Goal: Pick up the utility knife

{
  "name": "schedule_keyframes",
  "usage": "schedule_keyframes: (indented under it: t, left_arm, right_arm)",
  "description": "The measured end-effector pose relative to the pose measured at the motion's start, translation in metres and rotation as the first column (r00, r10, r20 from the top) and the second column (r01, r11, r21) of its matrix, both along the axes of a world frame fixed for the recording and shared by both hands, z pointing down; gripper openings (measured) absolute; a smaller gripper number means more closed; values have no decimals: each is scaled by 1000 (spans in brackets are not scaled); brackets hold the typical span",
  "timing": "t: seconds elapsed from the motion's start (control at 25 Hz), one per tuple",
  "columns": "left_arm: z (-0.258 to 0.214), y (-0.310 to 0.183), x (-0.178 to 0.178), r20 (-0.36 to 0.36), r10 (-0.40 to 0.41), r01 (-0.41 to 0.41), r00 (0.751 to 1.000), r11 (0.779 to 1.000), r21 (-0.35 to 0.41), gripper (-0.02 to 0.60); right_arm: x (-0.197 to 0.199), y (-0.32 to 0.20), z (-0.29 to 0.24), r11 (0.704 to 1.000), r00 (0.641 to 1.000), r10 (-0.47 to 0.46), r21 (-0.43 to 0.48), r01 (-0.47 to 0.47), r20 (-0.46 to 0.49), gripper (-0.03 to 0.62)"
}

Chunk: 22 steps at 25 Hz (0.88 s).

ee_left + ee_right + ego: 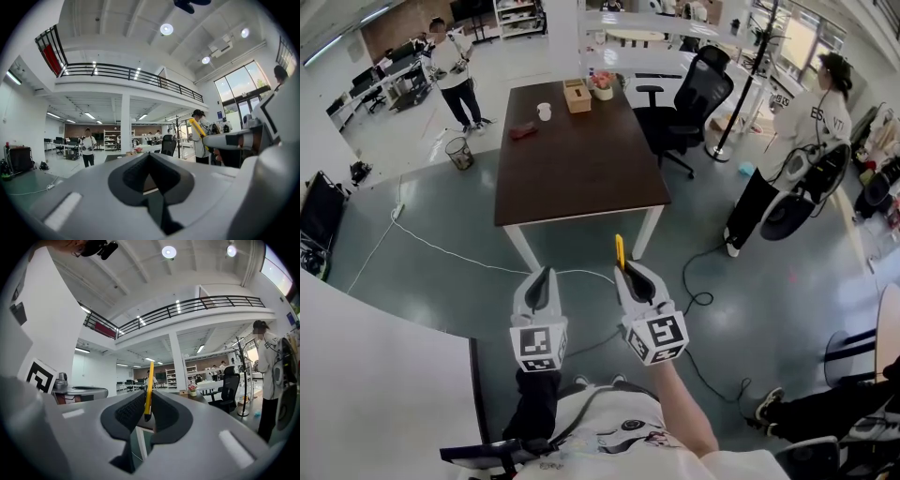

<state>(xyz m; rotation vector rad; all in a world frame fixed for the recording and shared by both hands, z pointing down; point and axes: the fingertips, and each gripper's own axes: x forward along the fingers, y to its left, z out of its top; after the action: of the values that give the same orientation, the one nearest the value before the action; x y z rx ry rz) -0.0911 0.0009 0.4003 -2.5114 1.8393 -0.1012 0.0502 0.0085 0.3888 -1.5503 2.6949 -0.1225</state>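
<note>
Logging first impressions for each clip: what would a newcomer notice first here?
The yellow utility knife, standing upright, clamped in the right tongs at the head view's lower centre. Beside them the left tongs are shut on nothing, and beyond stands a dark table.

Dark table (581, 150), black office chair (694, 98), grey floor (441, 225), mezzanine railing (131, 72).

Head view looks down; gripper views face table (581, 159).

left gripper (542, 277), right gripper (630, 270): grey shells, black inner pads (125, 412) | marker cubes (538, 345): white, black square codes | left sleeve (534, 403): black | shirt (619, 429): white, printed
</note>
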Motion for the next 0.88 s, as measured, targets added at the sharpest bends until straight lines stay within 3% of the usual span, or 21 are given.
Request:
schedule_keyframes:
  t: [0.88]
  left_arm:
    - [-2, -5, -4, -13, -9, 9, 1000, 1000, 1, -3]
  right_arm:
    - [-4, -6, 1, 1000, 1000, -11, -3, 11, -15, 44]
